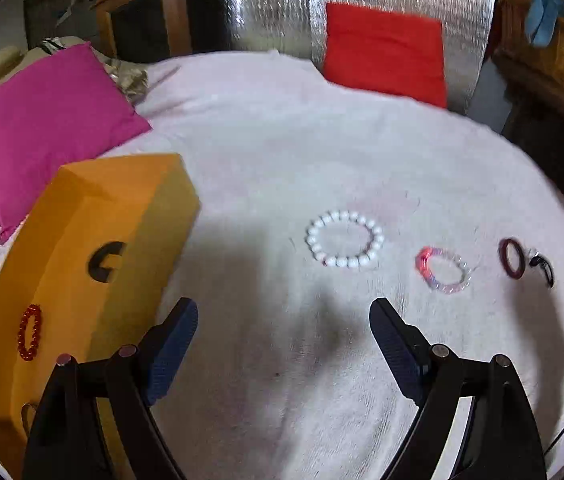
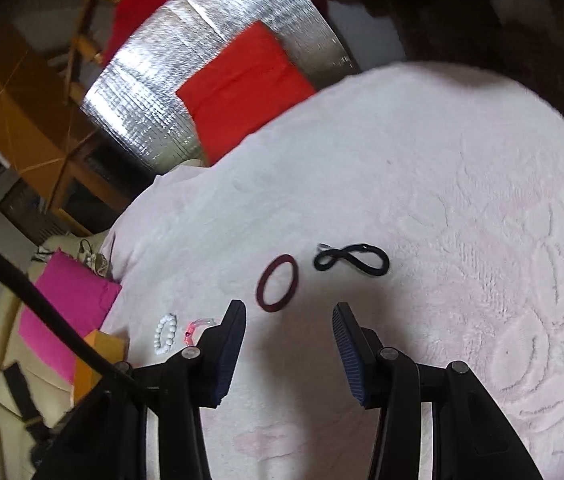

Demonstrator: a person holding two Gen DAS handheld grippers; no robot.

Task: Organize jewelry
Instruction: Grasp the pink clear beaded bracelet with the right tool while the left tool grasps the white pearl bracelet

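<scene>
A white bead bracelet (image 1: 344,239) lies on the pale pink blanket (image 1: 282,140), with a pink and clear bracelet (image 1: 444,270), a dark red bangle (image 1: 511,258) and a black cord (image 1: 542,266) in a row to its right. An orange box (image 1: 94,248) at the left carries a red bead bracelet (image 1: 29,332) and a dark curved piece (image 1: 105,261). My left gripper (image 1: 284,306) hangs open and empty just short of the white bracelet. My right gripper (image 2: 289,311) is open over the blanket, close behind the dark red bangle (image 2: 276,283) and the black cord (image 2: 352,259).
A magenta cushion (image 1: 46,120) lies at the blanket's far left and a red cushion (image 1: 384,52) leans on a silver foil panel (image 1: 274,4) at the back. Wooden furniture (image 1: 150,12) stands behind. A black cable (image 2: 22,280) crosses the right wrist view's left side.
</scene>
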